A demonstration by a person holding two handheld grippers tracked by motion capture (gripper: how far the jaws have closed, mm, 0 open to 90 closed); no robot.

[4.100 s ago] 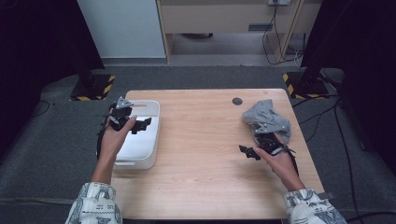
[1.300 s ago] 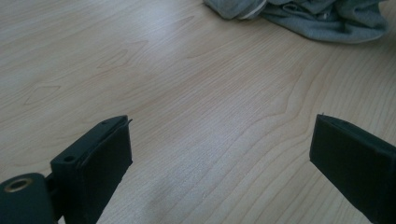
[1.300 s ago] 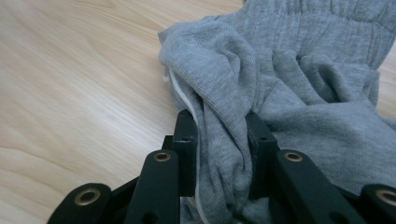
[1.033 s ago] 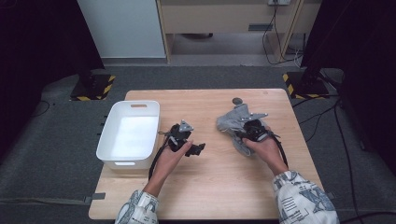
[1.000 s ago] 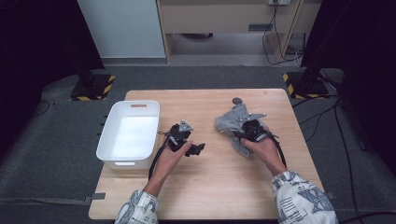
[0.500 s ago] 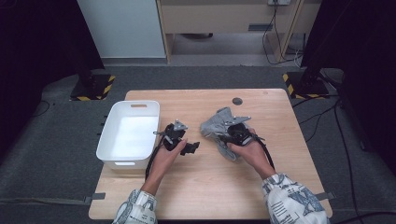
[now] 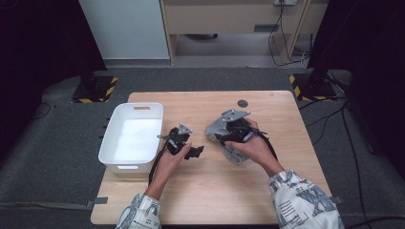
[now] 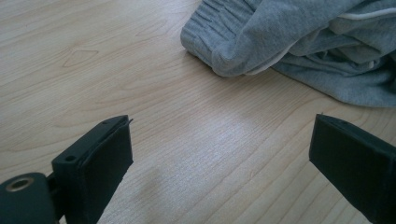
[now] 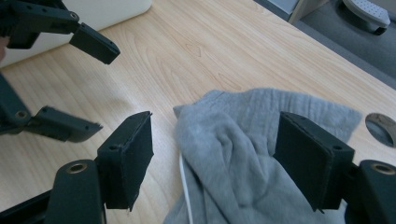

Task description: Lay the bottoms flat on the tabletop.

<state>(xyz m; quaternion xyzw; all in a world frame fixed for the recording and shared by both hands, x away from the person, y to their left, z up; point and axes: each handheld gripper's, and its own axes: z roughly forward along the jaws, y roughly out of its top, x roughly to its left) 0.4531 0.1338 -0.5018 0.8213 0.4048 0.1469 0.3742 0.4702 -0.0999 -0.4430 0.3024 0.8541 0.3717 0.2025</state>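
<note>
I see a light wooden table [image 7: 210, 191] at the centre of the high view. A white rectangular bin [image 7: 133, 136] stands on its left part, with its outer edge at the table's left side. A small dark round grommet [image 7: 242, 103] sits in the tabletop near the far edge, right of centre. Grey carpet [image 7: 52, 157] surrounds the table. Yellow-and-black striped bases [image 7: 95, 90] stand at upper left and upper right. A wooden cabinet [image 7: 229, 14] and loose cables [image 7: 282, 43] occupy the top of the frame.

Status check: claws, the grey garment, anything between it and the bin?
Left claw open over bare table. Right claw just opened, above grey garment. White bin left of it; path unobstructed.
</note>
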